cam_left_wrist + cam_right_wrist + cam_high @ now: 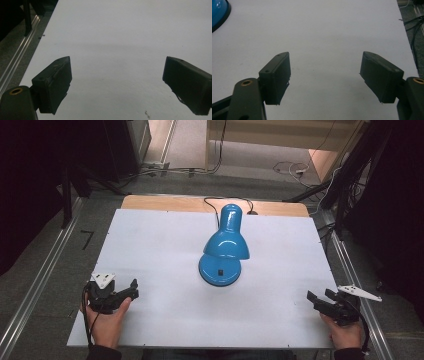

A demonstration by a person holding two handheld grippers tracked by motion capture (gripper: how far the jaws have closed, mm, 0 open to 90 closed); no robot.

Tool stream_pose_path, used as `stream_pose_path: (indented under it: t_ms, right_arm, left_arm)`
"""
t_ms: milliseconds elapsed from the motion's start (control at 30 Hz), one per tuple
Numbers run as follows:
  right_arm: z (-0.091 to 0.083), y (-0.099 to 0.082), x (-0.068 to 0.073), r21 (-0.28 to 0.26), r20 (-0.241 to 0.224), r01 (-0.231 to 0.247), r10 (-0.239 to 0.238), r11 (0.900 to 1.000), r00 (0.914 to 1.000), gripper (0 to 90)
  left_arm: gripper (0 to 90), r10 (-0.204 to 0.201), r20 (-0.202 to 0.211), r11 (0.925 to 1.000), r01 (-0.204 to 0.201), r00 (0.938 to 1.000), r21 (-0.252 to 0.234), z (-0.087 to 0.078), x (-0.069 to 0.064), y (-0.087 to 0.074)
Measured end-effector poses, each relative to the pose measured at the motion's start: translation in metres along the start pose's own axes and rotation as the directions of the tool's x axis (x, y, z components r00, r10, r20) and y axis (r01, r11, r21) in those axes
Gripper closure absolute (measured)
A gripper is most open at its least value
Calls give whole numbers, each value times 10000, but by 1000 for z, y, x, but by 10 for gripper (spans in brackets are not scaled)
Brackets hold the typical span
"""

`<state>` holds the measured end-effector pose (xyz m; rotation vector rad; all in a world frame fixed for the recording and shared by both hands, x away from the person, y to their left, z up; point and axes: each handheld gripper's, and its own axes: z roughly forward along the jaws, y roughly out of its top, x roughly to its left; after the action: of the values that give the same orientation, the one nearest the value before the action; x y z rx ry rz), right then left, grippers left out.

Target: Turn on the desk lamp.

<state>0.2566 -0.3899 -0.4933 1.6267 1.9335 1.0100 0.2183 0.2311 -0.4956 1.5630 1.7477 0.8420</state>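
- Glossy blue enamel covers the desk lamp [223, 251]: a rounded bell shade tapering to a cylindrical neck, over a flat round base with a small dark switch on it.
- The lamp stands at the middle of the bench [160, 245], toward the far half, well apart from both of my grippers. Its black cord [220, 202] loops off behind it over the far edge.
- The bench top is a matt white sheet, smooth and nearly unmarked, with a strip of pale wood showing along the far edge.
- My left gripper [131, 291] sits near the front left corner of the bench, its two black, blocky jaws spread wide with bare white surface between them. A grey three-cornered plate rides on top of it.
- My right gripper [321, 298] is at the front right corner, its jaws likewise standing wide apart and holding nothing. In the right gripper view [325, 75] the curved blue edge of the lamp base with its dark rim shows at the upper left.
- The pads look like dull, hard-edged rubber wedges, slightly ragged at their lower edges.
- Grey carpeted floor [45, 270] and a metal rail [37, 285] flank the bench.
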Motion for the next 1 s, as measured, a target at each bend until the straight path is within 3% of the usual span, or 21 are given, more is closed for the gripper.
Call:
stream_pose_path:
  t_ms: [733,1000]
  right_arm:
    - [3,6,17,-79,-314,345,-347,9994,9989,228]
    - [7,12,31,-226,-647,635,-649,9977,9958,155]
  left_arm:
    - [96,-18,177,10000,19,9998,-66,-2,-3,-1]
    - [96,-31,177,10000,32,9998,-73,-2,-4,-2]
